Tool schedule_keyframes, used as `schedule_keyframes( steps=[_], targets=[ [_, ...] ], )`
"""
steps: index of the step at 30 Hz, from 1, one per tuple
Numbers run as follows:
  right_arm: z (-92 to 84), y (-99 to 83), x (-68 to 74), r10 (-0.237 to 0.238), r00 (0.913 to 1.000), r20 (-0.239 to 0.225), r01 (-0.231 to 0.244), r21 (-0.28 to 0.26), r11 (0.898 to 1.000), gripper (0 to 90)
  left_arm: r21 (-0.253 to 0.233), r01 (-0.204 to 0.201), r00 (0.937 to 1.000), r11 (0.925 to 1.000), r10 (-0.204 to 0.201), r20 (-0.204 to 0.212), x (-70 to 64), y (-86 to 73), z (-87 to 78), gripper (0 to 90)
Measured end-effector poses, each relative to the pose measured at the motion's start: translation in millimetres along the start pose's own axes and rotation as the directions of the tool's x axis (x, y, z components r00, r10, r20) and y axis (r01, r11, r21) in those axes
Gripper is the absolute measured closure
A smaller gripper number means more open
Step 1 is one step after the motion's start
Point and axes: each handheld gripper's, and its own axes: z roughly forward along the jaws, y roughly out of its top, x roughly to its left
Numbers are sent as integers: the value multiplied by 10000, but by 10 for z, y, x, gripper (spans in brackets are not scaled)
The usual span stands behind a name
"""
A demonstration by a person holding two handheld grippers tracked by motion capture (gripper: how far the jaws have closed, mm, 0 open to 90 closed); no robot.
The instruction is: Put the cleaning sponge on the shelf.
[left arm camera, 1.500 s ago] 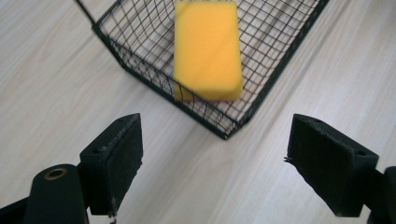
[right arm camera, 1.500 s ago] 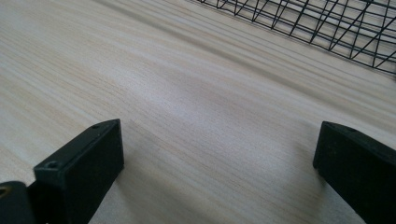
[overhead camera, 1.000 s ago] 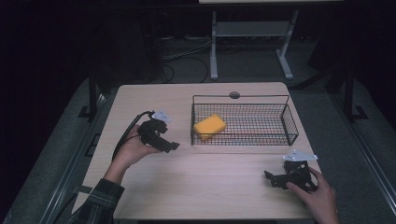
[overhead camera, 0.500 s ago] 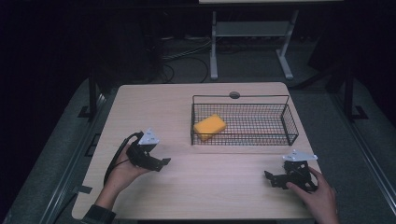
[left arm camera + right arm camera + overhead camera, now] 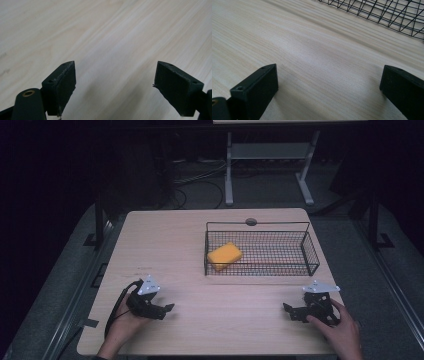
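A yellow sponge [image 5: 224, 255] lies at the left end of a black wire basket [image 5: 311, 251] on the far right part of the wooden table [image 5: 165, 240]. My left gripper [image 5: 169, 308] rests low near the table's front left, held by a hand, open with only bare wood between its jaws [image 5: 115, 82]. My right gripper [image 5: 286, 308] sits near the front right corner, also open and empty [image 5: 329, 85]. The basket's mesh [image 5: 387, 12] crosses the top of the right gripper view.
A round hole [image 5: 251, 222] sits at the table's far edge behind the basket. Beyond the table stands a white metal frame [image 5: 265, 155] with cables [image 5: 190, 180] on the dark floor. Bare wood stretches between the two grippers.
My left gripper has drawn back from beside the basket toward the table's front left and come down low. The right gripper has stayed put.
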Motion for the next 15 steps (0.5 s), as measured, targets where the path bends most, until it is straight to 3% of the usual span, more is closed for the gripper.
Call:
schedule_keyframes(
  steps=[10,15],
  targets=[
    [0,0,0,-3,10000,1,3,1,10000,11,314,85,9999,9995,-82,-87,-3,-135,51,130],
    [0,0,0,-5,10000,1,5,2,10000,12,113,308,9995,9995,-309,75,17,-169,59,127]
  ],
)
